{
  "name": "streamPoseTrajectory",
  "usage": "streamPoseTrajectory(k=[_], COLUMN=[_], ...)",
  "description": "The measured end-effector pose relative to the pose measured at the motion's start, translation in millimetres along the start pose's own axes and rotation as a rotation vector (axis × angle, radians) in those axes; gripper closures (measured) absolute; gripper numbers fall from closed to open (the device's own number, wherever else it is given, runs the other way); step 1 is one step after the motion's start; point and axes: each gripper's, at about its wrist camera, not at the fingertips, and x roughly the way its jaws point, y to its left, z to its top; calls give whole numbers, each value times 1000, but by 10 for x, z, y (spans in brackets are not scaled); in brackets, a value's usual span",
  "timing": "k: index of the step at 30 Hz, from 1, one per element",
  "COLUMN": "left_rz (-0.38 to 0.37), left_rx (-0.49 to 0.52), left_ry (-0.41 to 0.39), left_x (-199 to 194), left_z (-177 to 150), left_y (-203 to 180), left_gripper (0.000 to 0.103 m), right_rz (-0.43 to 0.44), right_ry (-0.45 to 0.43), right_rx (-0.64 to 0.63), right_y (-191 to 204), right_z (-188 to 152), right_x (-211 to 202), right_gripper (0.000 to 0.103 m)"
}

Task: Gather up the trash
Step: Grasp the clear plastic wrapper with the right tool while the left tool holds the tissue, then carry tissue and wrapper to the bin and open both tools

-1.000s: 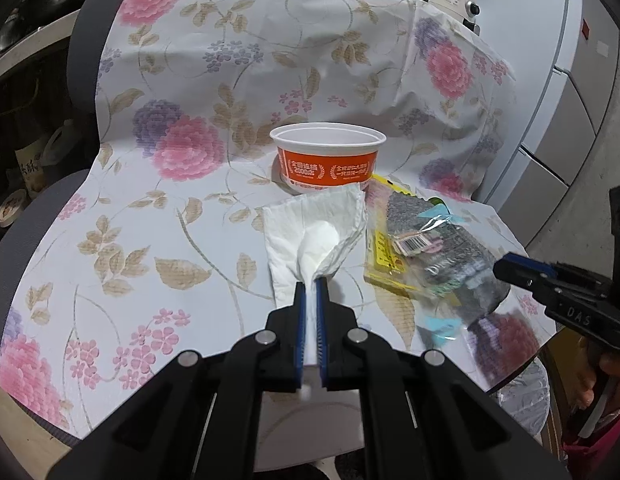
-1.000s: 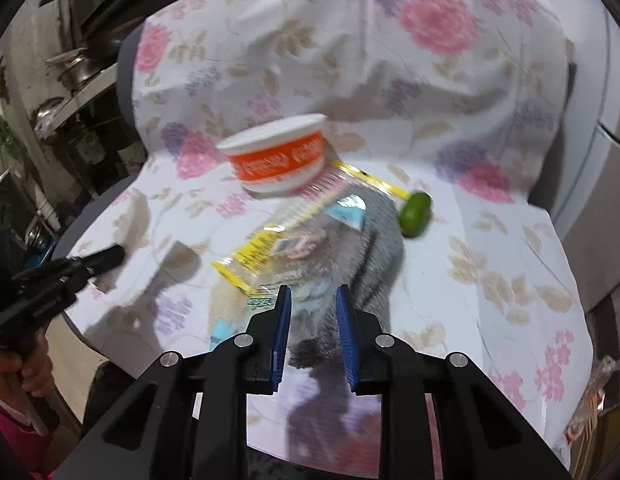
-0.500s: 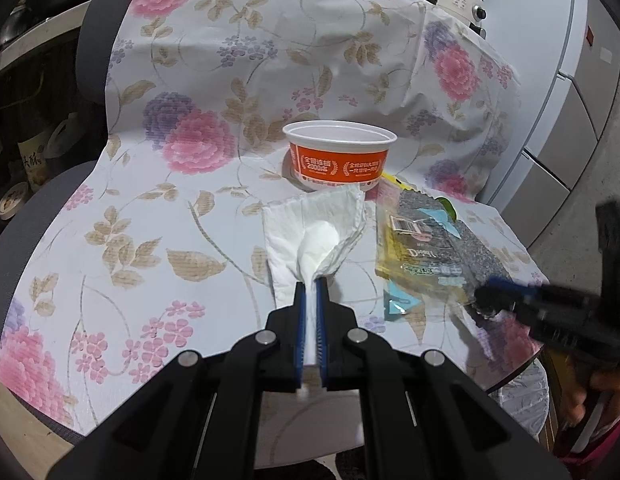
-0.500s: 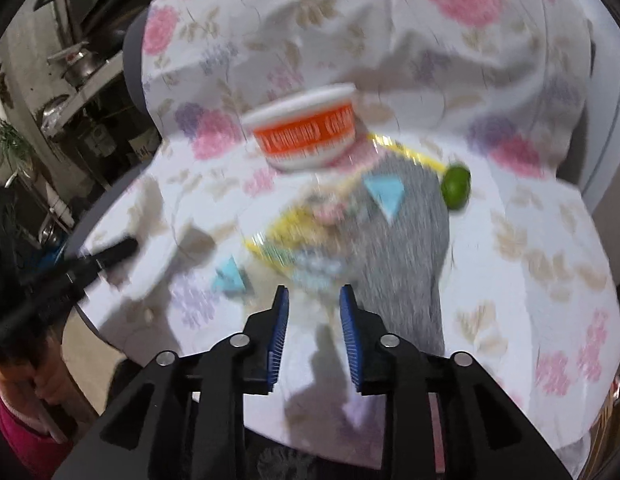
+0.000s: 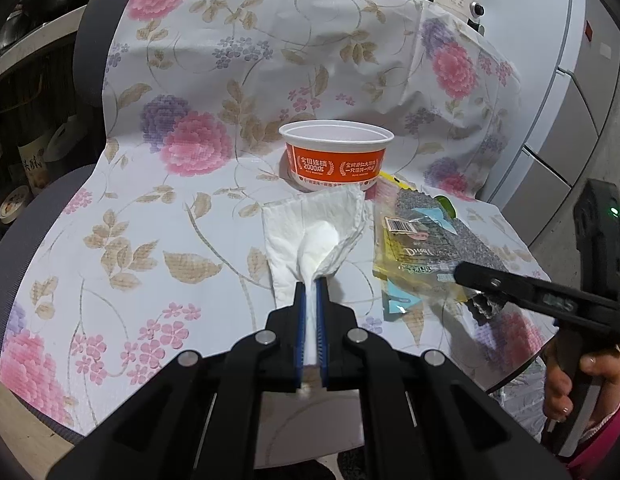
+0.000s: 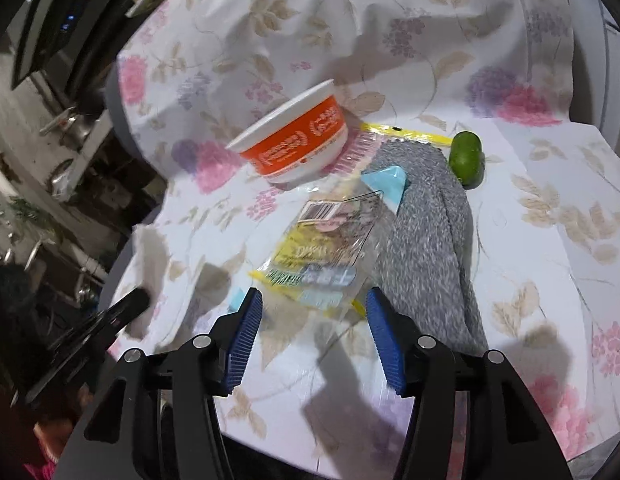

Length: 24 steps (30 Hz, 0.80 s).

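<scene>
1. On the far left, the flowered cloth (image 5: 110,240) covers a chair seat and its back. It has pink and purple flowers and tan leaves.
2. The left gripper (image 5: 310,284) points forward over the cloth, low and level. Its two blue fingers (image 5: 299,312) are almost together and pinch a white tissue (image 5: 314,232) between them.
3. The tissue fans out in front of the tips and lies on the cloth. Its far edge is just beside the orange and white bowl (image 5: 336,156).
4. The bowl stands upright on the cloth near the back of the seat. It looks hollow and white inside.
5. To the right of the tissue lies a clear plastic wrapper (image 5: 414,248) with yellow edges and a barcode sticker. It rests partly on a gray knitted cloth (image 6: 430,248).
6. In the right wrist view, a small green lime (image 6: 465,158) sits past the gray cloth, touching its far corner.
7. The right gripper (image 6: 314,308) comes in from the right side, tilted down toward the wrapper. Its blue fingers (image 6: 384,340) are spread wide and hold nothing. The near end of the wrapper lies between the tips.
8. On the far right of the left wrist view, a hand (image 5: 566,376) wraps around the black handle of the right gripper. A pink sleeve shows at the wrist.
</scene>
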Motion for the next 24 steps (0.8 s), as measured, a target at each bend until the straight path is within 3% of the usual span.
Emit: streamPoseTrajectory(k=[1, 2, 5, 11, 16, 21, 24], left_rz=[2, 5, 8, -28, -145, -285, -398], left_rx=[2, 3, 13, 26, 89, 202, 293], left_ry=[1, 0, -10, -35, -69, -81, -72], left_x=[-5, -12, -67, -199, -357, -420, -382], left_z=[2, 4, 18, 70, 119, 58, -66], left_y=[-7, -16, -46, -176, -585, -1267, -1840], left_gripper=[100, 100, 100, 100, 100, 100, 100], right_rz=[-16, -27, -9, -24, -82, -215, -349], right_ry=[5, 8, -32, -202, -338, -429, -466], right_rx=[8, 19, 16, -110, -133, -103, -67], right_y=[-5, -10, 27, 238, 180, -116, -419], right_z=[20, 34, 69, 82, 4, -253, -529], right_x=[32, 55, -25, -570, -1247, -1900, -2257], right_gripper=[62, 83, 100, 102, 102, 102, 102])
